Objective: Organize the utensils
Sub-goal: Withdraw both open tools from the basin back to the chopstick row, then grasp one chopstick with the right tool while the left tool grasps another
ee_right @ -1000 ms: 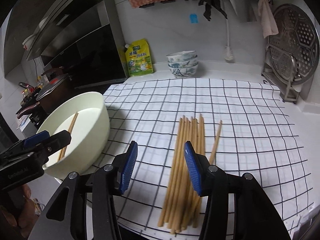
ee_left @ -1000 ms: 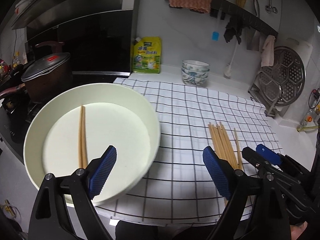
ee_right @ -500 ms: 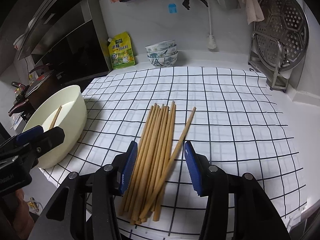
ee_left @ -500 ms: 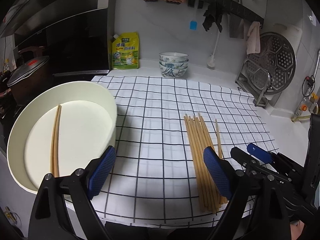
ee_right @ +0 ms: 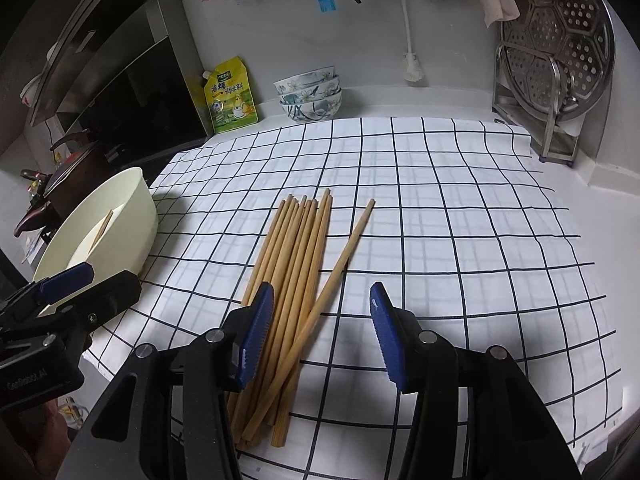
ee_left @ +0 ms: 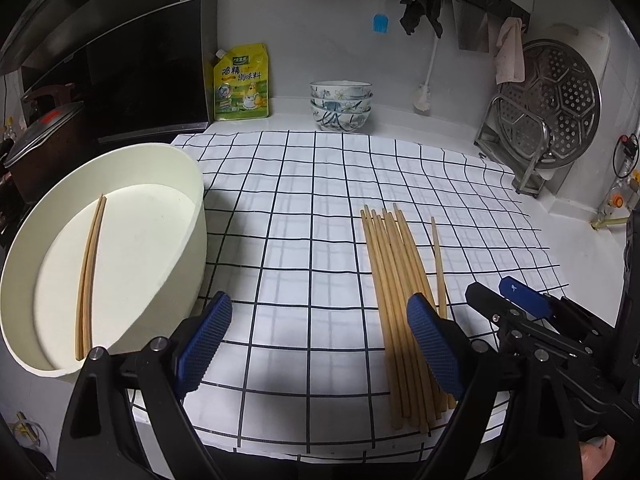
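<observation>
Your right gripper (ee_right: 320,332) hangs released over the near ends of the chopsticks (ee_right: 298,276), which lie loose on the checked cloth (ee_right: 460,220). Your left gripper (ee_left: 320,344) is released too, chopsticks beside its right finger, two more in the white bowl (ee_left: 176,248).

- Left gripper (ee_left: 320,346): chunky matte-black plastic arms, kinda angular, with bright blue pads (ee_left: 204,346) up front
- Ridged, grippy texture on those pads, fine rows all the way down
- Round silver screws at the pivots, one on each arm
- Right gripper (ee_right: 322,336): same deal, black frame, blue ribbed pads (ee_right: 256,334), shiny screw heads
- Faint pale lettering on the black body, seen from the right wrist view, too blurry to read
- Small white mark on one blue tip
</observation>
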`<act>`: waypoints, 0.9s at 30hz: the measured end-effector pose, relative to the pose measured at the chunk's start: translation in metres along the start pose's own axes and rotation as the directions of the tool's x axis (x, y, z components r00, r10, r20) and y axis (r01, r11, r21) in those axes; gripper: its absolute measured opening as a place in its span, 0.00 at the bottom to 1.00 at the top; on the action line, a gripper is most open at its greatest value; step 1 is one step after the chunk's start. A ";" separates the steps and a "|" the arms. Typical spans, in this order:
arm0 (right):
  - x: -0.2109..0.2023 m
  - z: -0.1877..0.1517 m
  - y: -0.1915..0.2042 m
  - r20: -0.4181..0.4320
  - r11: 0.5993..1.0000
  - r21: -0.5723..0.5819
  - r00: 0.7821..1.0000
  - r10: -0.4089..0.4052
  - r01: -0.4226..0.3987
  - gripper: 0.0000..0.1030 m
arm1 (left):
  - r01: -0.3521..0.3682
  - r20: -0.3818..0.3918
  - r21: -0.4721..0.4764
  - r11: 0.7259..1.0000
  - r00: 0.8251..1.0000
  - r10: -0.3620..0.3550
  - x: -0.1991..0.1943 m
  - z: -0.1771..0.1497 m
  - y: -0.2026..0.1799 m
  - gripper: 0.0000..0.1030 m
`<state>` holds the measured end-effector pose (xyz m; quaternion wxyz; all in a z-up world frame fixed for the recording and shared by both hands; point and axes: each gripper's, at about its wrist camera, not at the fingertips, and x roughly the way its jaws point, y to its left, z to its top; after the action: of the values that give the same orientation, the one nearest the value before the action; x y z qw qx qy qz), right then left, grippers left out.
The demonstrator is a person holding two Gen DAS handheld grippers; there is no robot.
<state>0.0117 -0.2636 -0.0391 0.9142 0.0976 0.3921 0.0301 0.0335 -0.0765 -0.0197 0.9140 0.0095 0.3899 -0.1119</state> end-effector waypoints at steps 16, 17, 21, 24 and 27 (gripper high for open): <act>0.023 -0.008 -0.009 -0.082 1.000 0.020 0.996 -0.021 0.023 0.50 | -0.033 -0.065 -0.022 0.999 0.997 0.032 0.025 -0.013 0.005 0.85; 0.026 -0.008 -0.007 -0.088 1.000 0.015 0.996 -0.023 0.025 0.50 | -0.037 -0.067 -0.021 0.999 0.997 0.035 0.026 -0.013 0.006 0.85; 0.035 -0.010 -0.002 -0.106 0.999 -0.008 0.994 -0.039 0.038 0.50 | -0.053 -0.077 -0.022 0.998 0.996 0.051 0.031 -0.016 0.009 0.85; 0.039 -0.011 0.002 -0.113 0.996 -0.042 0.990 -0.078 0.073 0.50 | -0.054 -0.085 -0.027 0.998 0.995 0.051 0.034 -0.017 0.011 0.85; 0.039 -0.012 -0.001 -0.118 0.994 -0.050 0.988 -0.102 0.096 0.50 | -0.052 -0.090 -0.020 0.998 0.995 0.050 0.036 -0.018 0.008 0.85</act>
<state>0.0301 -0.2572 -0.0755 0.8911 0.0559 0.4503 -0.0008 0.0469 -0.0741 -0.0582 0.8982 0.0141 0.4313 -0.0837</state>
